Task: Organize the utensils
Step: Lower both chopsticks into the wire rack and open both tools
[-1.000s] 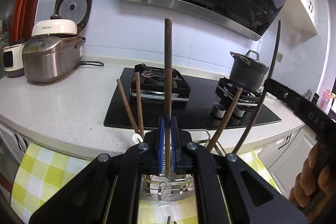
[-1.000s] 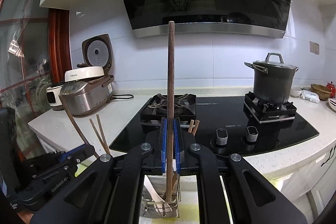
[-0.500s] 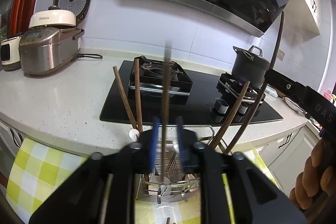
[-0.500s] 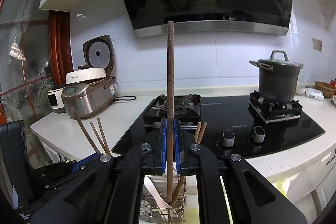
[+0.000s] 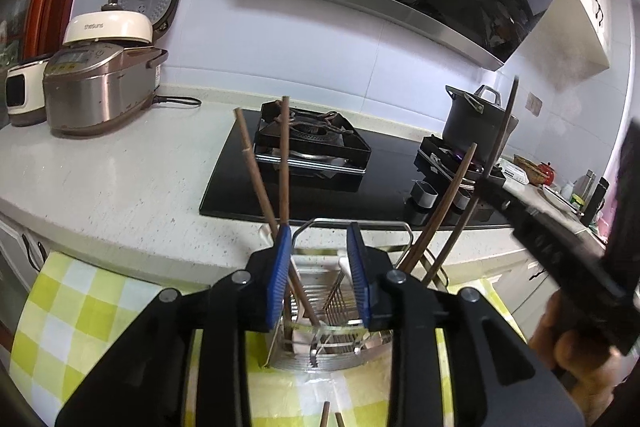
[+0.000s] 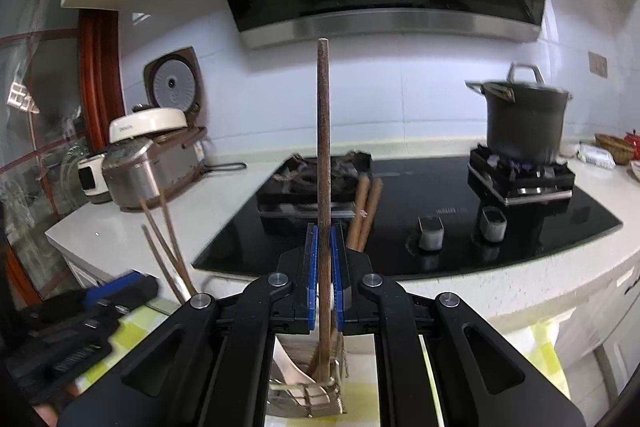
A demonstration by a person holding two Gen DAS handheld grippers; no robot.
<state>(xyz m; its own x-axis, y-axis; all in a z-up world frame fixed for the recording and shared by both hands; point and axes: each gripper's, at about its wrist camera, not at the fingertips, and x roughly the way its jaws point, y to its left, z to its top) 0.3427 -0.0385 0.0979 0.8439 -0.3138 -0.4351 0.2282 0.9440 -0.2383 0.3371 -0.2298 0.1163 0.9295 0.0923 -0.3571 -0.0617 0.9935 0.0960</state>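
A metal wire utensil rack (image 5: 352,227) stands on a yellow checked cloth (image 5: 80,307) before the counter. Brown chopsticks (image 5: 282,163) lean in its left part and another (image 5: 448,203) in its right part. My left gripper (image 5: 318,267) is open and empty just above the rack. My right gripper (image 6: 325,279) is shut on an upright brown chopstick (image 6: 324,155), whose lower end reaches into the rack (image 6: 308,391). The right gripper also shows in the left wrist view (image 5: 560,243) at the right, holding the dark stick (image 5: 500,143).
A black hob (image 5: 320,179) with a dark pot (image 6: 524,115) over a lit burner lies behind the rack. A rice cooker (image 5: 100,87) stands at the back left on the white counter (image 5: 100,179). Two chopstick tips (image 5: 332,415) lie on the cloth.
My left gripper has opened and let go of its upright chopstick, which dropped into the rack. My right gripper has stayed shut on its chopstick and moved slightly.
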